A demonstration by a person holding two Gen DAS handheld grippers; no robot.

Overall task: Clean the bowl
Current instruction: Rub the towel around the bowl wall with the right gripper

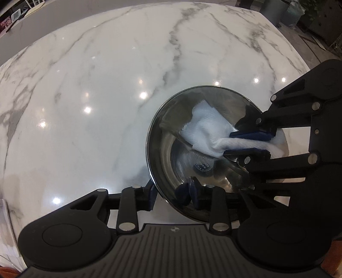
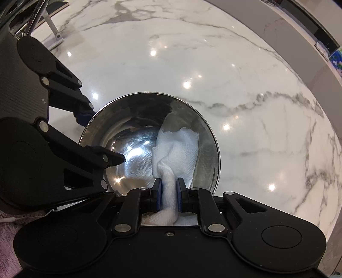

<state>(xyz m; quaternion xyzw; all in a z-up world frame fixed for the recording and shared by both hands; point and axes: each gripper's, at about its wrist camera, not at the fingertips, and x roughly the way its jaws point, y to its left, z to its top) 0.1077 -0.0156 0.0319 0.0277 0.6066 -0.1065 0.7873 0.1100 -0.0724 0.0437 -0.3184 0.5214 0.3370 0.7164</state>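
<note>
A shiny steel bowl [image 1: 168, 136] [image 2: 206, 149] sits on the white marble counter. Inside it lies a crumpled white paper towel [image 1: 207, 130] [image 2: 177, 147], spread against the bowl's inner wall. My right gripper [image 2: 168, 188] [image 1: 250, 143] is shut on a twisted end of the towel and reaches into the bowl from above. My left gripper [image 1: 171, 193] [image 2: 101, 138] straddles the bowl's rim, one finger outside the wall and one inside. Its jaws stand apart, wider than the thin wall, so they do not clamp it.
The marble counter [image 1: 96, 85] [image 2: 256, 107] stretches far beyond the bowl, and its far edge shows in both views. A metal stand leg [image 2: 53, 30] rests at one corner. Pink fuzzy fabric [image 2: 6, 235] shows beside my right gripper. Grey bins [image 1: 275, 10] stand beyond the counter.
</note>
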